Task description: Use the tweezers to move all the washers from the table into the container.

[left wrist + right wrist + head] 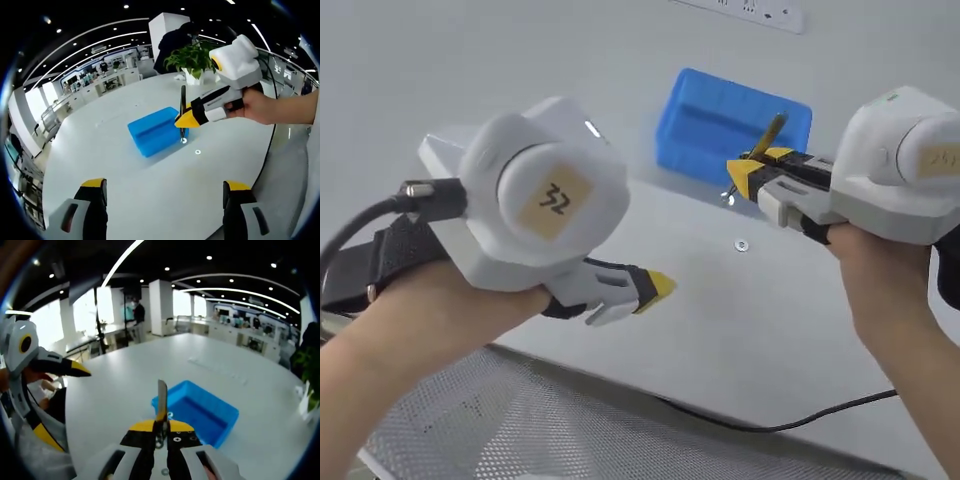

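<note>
The right claw point(737, 178) clamps the tweezers point(771, 133) beside the container point(710, 125); left claw point(165, 186) gapes wide.

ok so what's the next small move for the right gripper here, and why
Probably ease the right gripper a little toward the blue container until the tweezers tip is over its inside. A washer sits right at the tip, just outside the container wall; whether it is pinched is hard to tell. A second washer lies loose nearby.
</note>
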Available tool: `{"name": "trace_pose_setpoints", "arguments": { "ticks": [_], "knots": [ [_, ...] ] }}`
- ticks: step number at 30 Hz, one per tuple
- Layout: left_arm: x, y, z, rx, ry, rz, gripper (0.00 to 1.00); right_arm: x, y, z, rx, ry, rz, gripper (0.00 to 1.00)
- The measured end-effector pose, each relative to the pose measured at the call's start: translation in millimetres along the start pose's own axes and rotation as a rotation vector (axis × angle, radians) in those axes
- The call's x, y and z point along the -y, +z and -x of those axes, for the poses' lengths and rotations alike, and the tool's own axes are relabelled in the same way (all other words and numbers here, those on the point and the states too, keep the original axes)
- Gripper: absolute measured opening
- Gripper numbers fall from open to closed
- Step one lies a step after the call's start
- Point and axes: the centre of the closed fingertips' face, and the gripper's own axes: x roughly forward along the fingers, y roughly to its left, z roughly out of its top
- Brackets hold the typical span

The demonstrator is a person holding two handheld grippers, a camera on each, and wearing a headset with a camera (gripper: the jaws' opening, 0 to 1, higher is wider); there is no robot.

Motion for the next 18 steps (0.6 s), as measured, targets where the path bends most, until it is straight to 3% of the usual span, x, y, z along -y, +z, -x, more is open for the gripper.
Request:
{"name": "trace_pose_setpoints", "arguments": {
  "ticks": [8,12,15,18],
  "knots": [
    [-16.5,3.9,5.3,0.036,0.049,0.032,0.99,11.6,19.0,-9.3,0.031,-0.011,0.03,0.04],
    [-16.1,3.0,4.6,0.037,0.042,0.047,0.99,22.7,29.4,-16.4,0.053,-0.03,0.038,0.04],
    [-18.3,9.7,4.4,0.082,0.057,0.067,0.99,30.1,34.6,-22.9,0.065,-0.041,0.033,0.04],
    [-18.6,10.5,4.1,0.081,0.052,0.094,0.99,35.7,36.4,-31.9,0.071,-0.046,0.021,0.04]
  ]
}}
